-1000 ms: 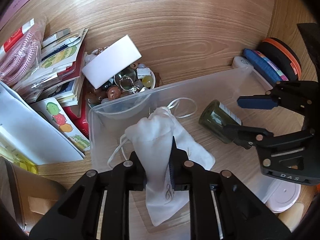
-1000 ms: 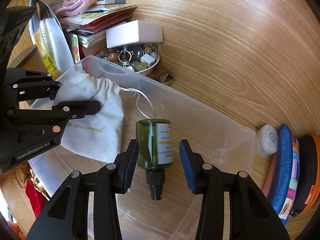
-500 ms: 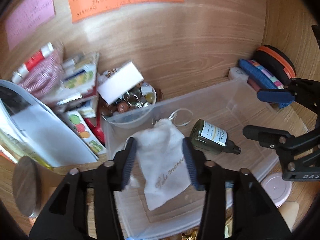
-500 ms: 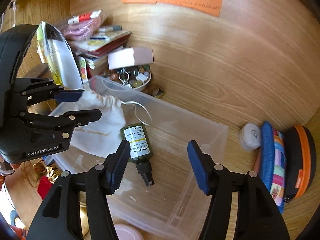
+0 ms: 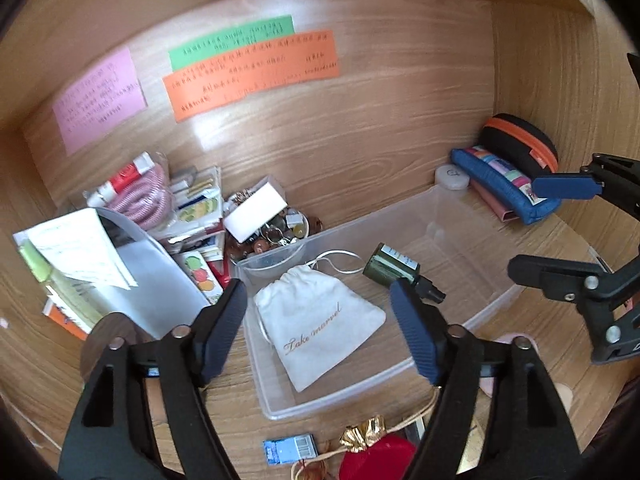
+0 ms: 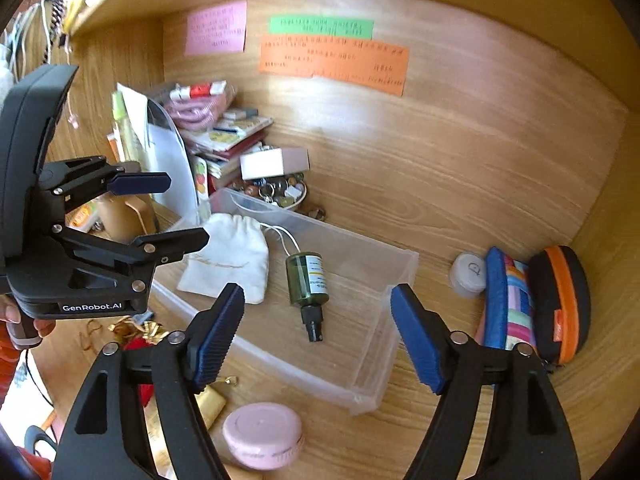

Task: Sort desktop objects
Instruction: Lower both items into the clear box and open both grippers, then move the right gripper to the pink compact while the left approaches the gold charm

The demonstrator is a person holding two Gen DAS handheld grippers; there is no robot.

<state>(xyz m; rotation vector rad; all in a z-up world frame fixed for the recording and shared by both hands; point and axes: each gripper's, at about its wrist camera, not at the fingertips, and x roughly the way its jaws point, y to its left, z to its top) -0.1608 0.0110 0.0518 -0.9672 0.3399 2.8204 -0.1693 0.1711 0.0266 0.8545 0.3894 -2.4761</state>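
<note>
A clear plastic bin [image 5: 472, 208] [image 6: 394, 280] sits on the wooden desk. Inside it lie a white drawstring pouch [image 5: 320, 328] [image 6: 232, 256] and a dark green spray bottle [image 5: 394, 268] [image 6: 308, 284] on its side. My left gripper [image 5: 320, 328] is open and empty, raised above the bin over the pouch; it also shows in the right wrist view [image 6: 160, 208]. My right gripper [image 6: 318, 334] is open and empty, raised above the bin near the bottle's nozzle; it also shows in the left wrist view [image 5: 556, 228].
A bowl of beads and keyrings [image 5: 276, 232] with a white box [image 5: 256, 212] stands behind the bin. Books, packets and a pink cord [image 5: 144, 200] are piled left. Pouches and an orange-trimmed case [image 6: 556, 300] stand right. A pink round tin [image 6: 262, 434] and red-gold trinkets [image 5: 368, 440] lie in front.
My left gripper let go of the white pouch and my right gripper released the bottle. Both opened wide and pulled up and back from the bin.
</note>
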